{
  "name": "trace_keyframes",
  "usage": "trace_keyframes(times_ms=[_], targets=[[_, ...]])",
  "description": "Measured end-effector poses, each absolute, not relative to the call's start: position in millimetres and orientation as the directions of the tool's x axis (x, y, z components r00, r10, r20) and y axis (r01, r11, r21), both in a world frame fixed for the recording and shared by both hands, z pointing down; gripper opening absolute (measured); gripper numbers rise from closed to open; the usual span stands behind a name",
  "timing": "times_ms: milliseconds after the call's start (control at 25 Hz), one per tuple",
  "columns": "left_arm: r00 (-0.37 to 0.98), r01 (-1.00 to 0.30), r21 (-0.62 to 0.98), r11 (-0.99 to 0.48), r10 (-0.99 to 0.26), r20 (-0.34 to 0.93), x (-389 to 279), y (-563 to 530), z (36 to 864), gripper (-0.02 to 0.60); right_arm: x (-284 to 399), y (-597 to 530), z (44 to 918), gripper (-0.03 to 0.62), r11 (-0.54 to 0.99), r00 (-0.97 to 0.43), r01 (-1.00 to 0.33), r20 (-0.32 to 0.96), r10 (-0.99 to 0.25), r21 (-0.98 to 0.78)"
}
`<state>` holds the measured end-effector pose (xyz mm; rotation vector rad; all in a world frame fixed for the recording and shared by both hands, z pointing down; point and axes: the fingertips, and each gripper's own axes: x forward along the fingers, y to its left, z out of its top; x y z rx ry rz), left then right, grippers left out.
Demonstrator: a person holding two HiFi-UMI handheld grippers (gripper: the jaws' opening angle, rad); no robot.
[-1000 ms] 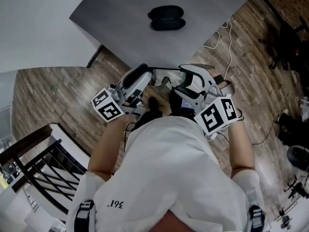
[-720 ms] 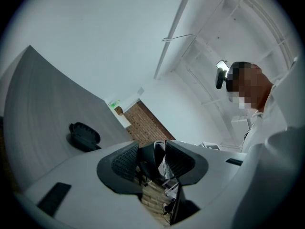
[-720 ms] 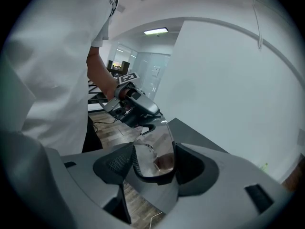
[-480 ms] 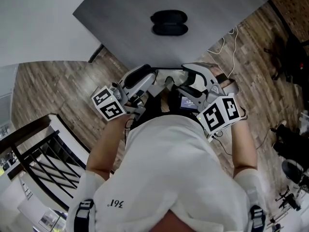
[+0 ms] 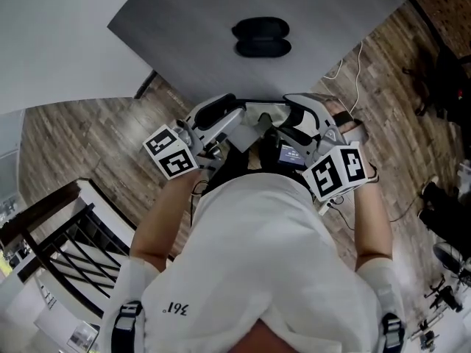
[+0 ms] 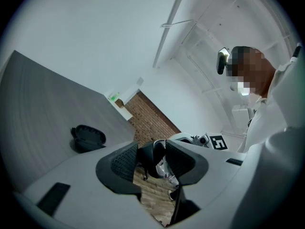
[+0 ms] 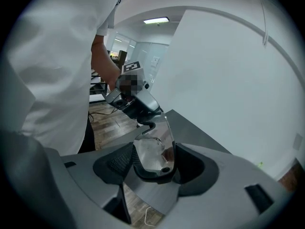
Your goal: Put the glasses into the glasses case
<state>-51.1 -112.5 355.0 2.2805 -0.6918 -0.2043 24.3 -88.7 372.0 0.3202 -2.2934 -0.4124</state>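
Observation:
The glasses [image 5: 259, 107], dark-framed with clear lenses, hang between my two grippers just off the near edge of the grey table [image 5: 184, 28]. My left gripper [image 5: 237, 118] is shut on one end; a dark frame end [image 6: 153, 157] sits between its pads. My right gripper [image 5: 285, 120] is shut on the other lens [image 7: 153, 155], which spans its jaws. The black glasses case [image 5: 261, 37] lies open on the table beyond them, also visible as the case [image 6: 88, 137] in the left gripper view. Both grippers face each other, with the left gripper [image 7: 136, 101] in the right gripper view.
Wood floor surrounds the table. A white cable [image 5: 352, 65] trails on the floor at the right, a table leg [image 5: 143, 87] stands at the left, and a black railing [image 5: 51, 248] is at the lower left. Dark equipment [image 5: 441, 57] lies at the far right.
Both grippers, still holding the glasses between them, have drifted a little closer to the table's near edge. The case has stayed where it was on the table.

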Motion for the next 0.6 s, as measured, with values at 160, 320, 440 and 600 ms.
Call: trace_keyframes(times_ms=[160, 320, 440, 600], targets=[[0.85, -0.403, 0.688, -0.604, -0.525, 0.037, -50, -127, 352, 0.173, 25, -103, 371, 0.285, 0.913, -0.682, -0.126, 0.634, -0.364, 0.388], [0.862, -0.372, 0.689, -0.623, -0.508, 0.006, -53, -146, 346, 0.173, 22, -121, 367, 0.285, 0.903, -0.686, -0.141, 0.618, -0.385, 0.407], [0.861, -0.357, 0.696, -0.623, -0.509, -0.014, -57, -161, 346, 0.173, 19, -136, 368, 0.285, 0.895, -0.686, -0.14, 0.61, -0.396, 0.423], [0.853, -0.361, 0.698, -0.619, -0.522, -0.022, -59, -179, 348, 0.173, 17, -154, 371, 0.285, 0.887, -0.688, -0.136, 0.601, -0.406, 0.442]])
